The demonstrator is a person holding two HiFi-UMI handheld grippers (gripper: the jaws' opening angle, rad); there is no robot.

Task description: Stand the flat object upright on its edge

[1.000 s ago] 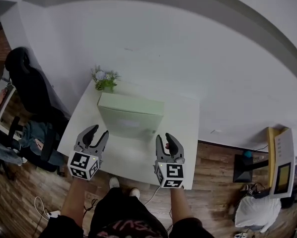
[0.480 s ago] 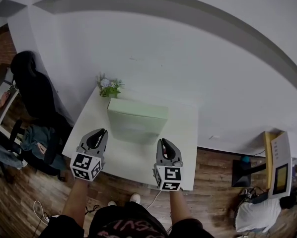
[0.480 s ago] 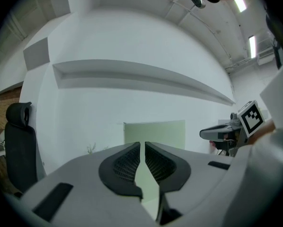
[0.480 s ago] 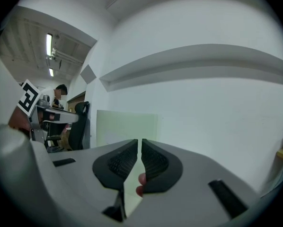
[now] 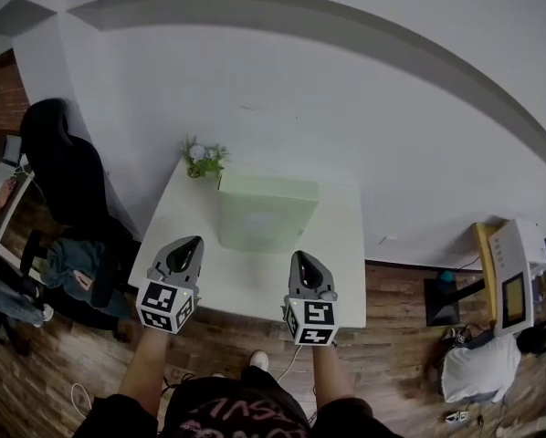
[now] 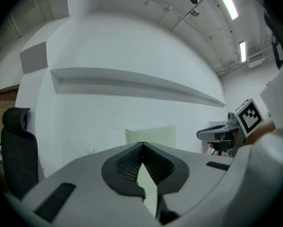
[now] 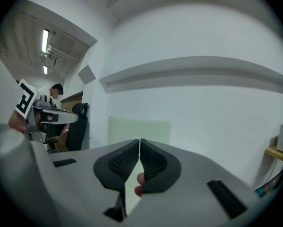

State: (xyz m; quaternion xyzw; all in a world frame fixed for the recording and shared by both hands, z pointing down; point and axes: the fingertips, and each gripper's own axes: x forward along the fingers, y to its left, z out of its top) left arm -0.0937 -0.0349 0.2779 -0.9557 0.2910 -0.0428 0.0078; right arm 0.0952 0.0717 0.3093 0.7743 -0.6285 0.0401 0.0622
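The left gripper [image 5: 185, 245] and the right gripper [image 5: 302, 257] have just been closing, and both are now pinched together with nothing between their jaws. The pale green panel [image 5: 266, 215] stands on its edge toward the back of the white table [image 5: 344, 276], just beside a small plant [image 5: 203, 158] and well apart from both grippers. The likely risk is a topple: resting on so narrow an edge, the panel could fall flat if a gripper knocks the table's near edge. Whether it leans on the wall cannot be told. Both grippers are held roughly level, side by side over the table's near edge, pointing at the panel.
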